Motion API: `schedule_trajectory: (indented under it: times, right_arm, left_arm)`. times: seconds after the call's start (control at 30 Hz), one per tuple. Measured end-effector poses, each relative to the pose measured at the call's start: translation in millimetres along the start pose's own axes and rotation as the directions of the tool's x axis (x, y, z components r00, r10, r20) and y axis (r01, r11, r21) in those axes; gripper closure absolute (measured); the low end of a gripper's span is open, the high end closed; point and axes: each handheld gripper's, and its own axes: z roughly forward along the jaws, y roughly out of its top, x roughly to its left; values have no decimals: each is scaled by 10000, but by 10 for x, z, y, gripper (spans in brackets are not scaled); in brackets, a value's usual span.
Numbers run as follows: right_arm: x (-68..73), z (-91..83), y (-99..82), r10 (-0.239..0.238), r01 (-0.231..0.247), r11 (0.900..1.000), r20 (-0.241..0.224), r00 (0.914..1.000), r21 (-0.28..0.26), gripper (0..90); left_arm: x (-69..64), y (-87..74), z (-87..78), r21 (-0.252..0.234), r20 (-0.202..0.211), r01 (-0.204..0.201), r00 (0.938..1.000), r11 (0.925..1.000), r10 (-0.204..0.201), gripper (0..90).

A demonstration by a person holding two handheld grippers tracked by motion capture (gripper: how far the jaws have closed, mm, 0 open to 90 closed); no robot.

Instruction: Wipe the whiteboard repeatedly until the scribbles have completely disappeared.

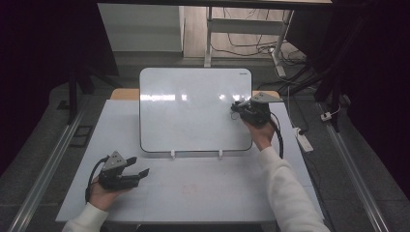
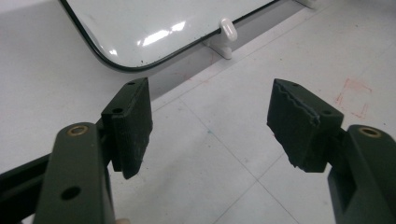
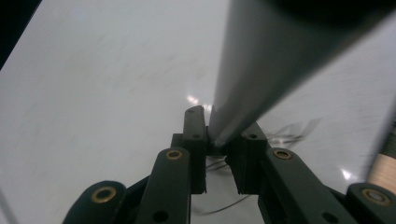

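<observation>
A white whiteboard (image 1: 193,111) (image 2: 154,28) (image 3: 93,93) leans upright at the back of the white table (image 1: 203,193). My right gripper (image 1: 237,108) (image 3: 219,135) is at the board's right side, shut on a dark grey marker (image 3: 261,60) whose end lies against the board. Faint thin scribbled lines show on the board just beside the jaws. My left gripper (image 1: 139,166) (image 2: 210,107) rests low on the table at the front left, short of the board's lower left corner. Its jaws stand open with nothing between them.
Two small white feet (image 1: 172,154) (image 2: 227,32) prop the board's lower edge. A faint red square mark (image 2: 352,95) is on the table surface. A white power strip (image 1: 304,140) lies on the floor at the right, and a desk frame with cables (image 1: 251,34) stands behind.
</observation>
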Motion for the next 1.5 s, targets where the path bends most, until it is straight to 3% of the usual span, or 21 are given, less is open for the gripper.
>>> schedule_trajectory:
  times: [0.03, 0.13, 0.17, 0.2, 0.23, 0.33, 0.37, 0.4, 0.43, 0.47, 0.53, 0.57, 0.67, 0.77, 0.87, 0.93, 1.03, 1.1, 1.13, 1.33, 1.5]
  right_arm:
    - [108, 24, -44, -528, 547, 9974, -426, 9977, 462, 779]
    - [107, 8, -49, -712, 740, 9955, -466, 9964, 592, 779]
    - [7, -35, -16, -513, 509, 9983, 132, 9986, 268, 780]
    - [7, -35, -16, -513, 509, 9983, 132, 9986, 268, 780]
    - [-127, -78, 7, 101, -96, 9999, 421, 9991, -112, 779]
    - [-124, -87, -15, 258, -253, 9996, 322, 9991, -156, 780]
    - [-1, -59, -74, -101, 110, 9994, -273, 9996, 343, 779]
    - [-1, -59, -74, -101, 110, 9994, -273, 9996, 343, 779]
    - [130, -45, -153, -740, 789, 9942, -676, 9950, 732, 779]
    - [150, -56, -164, -988, 1039, 9913, -647, 9930, 813, 780]
    - [126, -72, -157, -966, 1010, 9915, -562, 9937, 821, 780]
    - [20, -122, -135, -503, 503, 9975, 4, 9987, 491, 779]
    - [-51, -157, -147, -17, 14, 9998, 180, 9998, 186, 780]
    - [104, -126, -194, -836, 858, 9930, -302, 9960, 815, 780]
    - [122, -139, -203, -1161, 1187, 9879, -323, 9927, 995, 780]
    - [-24, -208, -173, -741, 717, 9954, 371, 9966, 636, 779]
    - [-53, -223, -197, -229, 214, 9990, 390, 9990, 392, 779]
    - [3, -207, -188, -923, 901, 9938, 323, 9952, 652, 779]
    - [-16, -205, -168, -936, 913, 9935, 321, 9951, 673, 780]
    - [-289, -202, 25, 95, -77, 9998, 1110, 9938, -170, 779]
    - [-269, -167, -1, 379, -366, 9990, 569, 9977, -243, 780]
  left_arm:
    - [15, -1, 10, 37, -1, 57, 10000, 10000, -57, 320]
    - [11, 0, 20, 77, 26, 33, 10000, 10000, -33, 319]
    - [-7, 2, 20, 78, 27, -33, 10000, 10000, 33, 319]
    - [-7, 2, 20, 78, 27, -33, 10000, 10000, 33, 319]
    - [-12, 3, 16, 66, 27, -58, 10000, 10000, 58, 319]
    - [-4, 1, -1, 4, 5, -21, 10000, 10000, 21, 320]
    - [4, -1, -3, -9, 5, 13, 10000, 10000, -13, 320]
    - [12, -1, 0, -14, -9, 55, 10000, 10000, -55, 320]
    - [18, -2, 2, 0, -1, 69, 10000, 10000, -69, 319]
    - [20, -3, 5, 19, -1, 68, 10000, 10000, -68, 320]
    - [12, -1, 14, 55, 5, 33, 10000, 10000, -33, 319]
    - [-4, 1, 13, 51, 4, -27, 10000, 10000, 27, 319]
    - [-8, 2, 3, 27, 7, -57, 10000, 10000, 57, 320]
    - [15, 0, 4, 16, -15, 75, 10000, 10000, -75, 320]
    - [12, -1, 8, 36, -17, 60, 10000, 10000, -60, 319]
    - [-1, 1, 3, 25, -15, -1, 10000, 10000, 1, 319]
    - [-2, 3, -5, -18, -18, -4, 10000, 10000, 4, 319]
    - [5, 2, -3, -11, -22, 32, 10000, 10000, -32, 319]
    - [12, 1, 7, 29, -28, 61, 10000, 10000, -61, 319]
    - [-4, 3, 7, 36, -28, -11, 10000, 10000, 11, 319]
    - [14, -2, 3, 13, -21, 56, 10000, 10000, -56, 319]
